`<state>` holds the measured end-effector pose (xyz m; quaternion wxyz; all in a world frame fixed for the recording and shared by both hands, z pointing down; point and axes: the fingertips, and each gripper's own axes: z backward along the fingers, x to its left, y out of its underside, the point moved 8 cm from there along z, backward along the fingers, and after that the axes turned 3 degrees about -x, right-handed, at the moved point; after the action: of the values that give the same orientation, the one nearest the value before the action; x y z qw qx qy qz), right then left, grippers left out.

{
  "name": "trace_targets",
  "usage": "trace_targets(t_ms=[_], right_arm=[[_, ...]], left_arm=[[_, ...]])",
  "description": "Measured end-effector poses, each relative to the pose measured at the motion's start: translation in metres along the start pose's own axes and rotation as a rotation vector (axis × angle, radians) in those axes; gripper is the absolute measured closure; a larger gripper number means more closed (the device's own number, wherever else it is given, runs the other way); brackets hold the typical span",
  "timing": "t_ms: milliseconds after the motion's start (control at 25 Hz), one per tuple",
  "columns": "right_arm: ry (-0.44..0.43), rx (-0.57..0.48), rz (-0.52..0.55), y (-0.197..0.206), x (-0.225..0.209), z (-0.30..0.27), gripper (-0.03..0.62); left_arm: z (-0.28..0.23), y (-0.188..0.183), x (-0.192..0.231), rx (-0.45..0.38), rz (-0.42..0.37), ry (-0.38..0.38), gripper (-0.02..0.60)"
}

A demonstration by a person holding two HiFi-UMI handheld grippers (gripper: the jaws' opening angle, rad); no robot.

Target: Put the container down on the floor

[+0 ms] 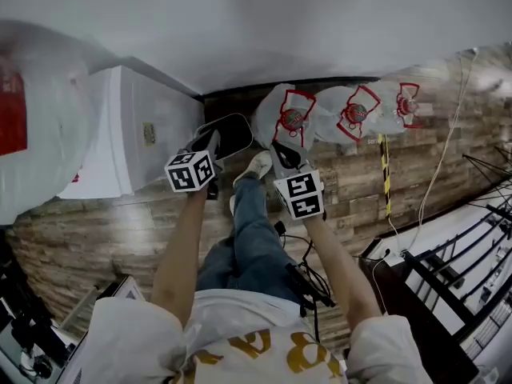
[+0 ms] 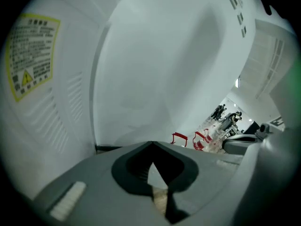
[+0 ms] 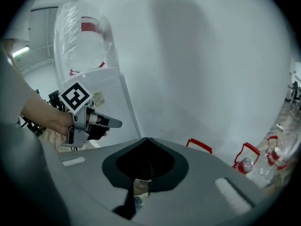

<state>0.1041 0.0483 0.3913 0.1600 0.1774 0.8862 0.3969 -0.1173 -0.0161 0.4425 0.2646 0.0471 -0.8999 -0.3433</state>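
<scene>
Three clear water jugs with red handles lie on the wooden floor against the white wall: one (image 1: 288, 118) just beyond my right gripper, another (image 1: 352, 110) and a third (image 1: 404, 102) further right. In the right gripper view the jugs (image 3: 245, 163) show at the lower right. My left gripper (image 1: 213, 140) is held above the floor beside a white dispenser cabinet (image 1: 120, 126), jaws together and empty. My right gripper (image 1: 282, 154) hangs near the first jug, jaws closed with nothing between them (image 3: 147, 139). The left gripper view (image 2: 153, 145) faces the wall and cabinet side.
A large water bottle (image 1: 32, 110) stands on the dispenser. A dark oval thing with a light rim (image 1: 230, 134) lies by the cabinet. Black cables (image 1: 308, 282), a white cord (image 1: 436, 174), yellow-black tape (image 1: 385, 174) and dark racks (image 1: 456, 294) fill the right floor.
</scene>
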Motion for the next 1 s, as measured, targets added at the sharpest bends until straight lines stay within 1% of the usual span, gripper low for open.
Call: trace_targets(t_ms=[120, 200, 280, 360, 520, 640, 800, 1000], right_arm=[[0.029, -0.014, 0.024, -0.015, 0.001, 0.012, 0.564], [0.039, -0.030, 0.030, -0.026, 0.003, 0.020, 0.565], [0.035, -0.061, 0.010, -0.036, 0.006, 0.028, 0.563], [0.016, -0.099, -0.012, -0.047, 0.011, 0.037, 0.563], [0.012, -0.133, -0.016, -0.062, 0.024, 0.056, 0.565], [0.019, -0.130, 0.009, -0.073, 0.034, 0.062, 0.563], [0.032, -0.160, 0.008, -0.088, 0.045, 0.071, 0.563], [0.031, -0.222, -0.013, -0.114, 0.057, 0.093, 0.563]], left_arm=[[0.018, -0.015, -0.012, -0.032, -0.021, 0.034, 0.581], [0.028, -0.026, -0.020, -0.061, -0.015, 0.066, 0.581], [0.037, -0.036, -0.027, -0.099, 0.003, 0.100, 0.581], [0.047, -0.046, -0.035, -0.122, -0.001, 0.119, 0.580], [0.070, -0.060, -0.056, -0.109, -0.094, 0.144, 0.581], [0.089, -0.071, -0.068, -0.138, -0.143, 0.152, 0.581], [0.116, -0.087, -0.077, -0.196, -0.169, 0.172, 0.581], [0.149, -0.114, -0.087, -0.266, -0.172, 0.232, 0.581]])
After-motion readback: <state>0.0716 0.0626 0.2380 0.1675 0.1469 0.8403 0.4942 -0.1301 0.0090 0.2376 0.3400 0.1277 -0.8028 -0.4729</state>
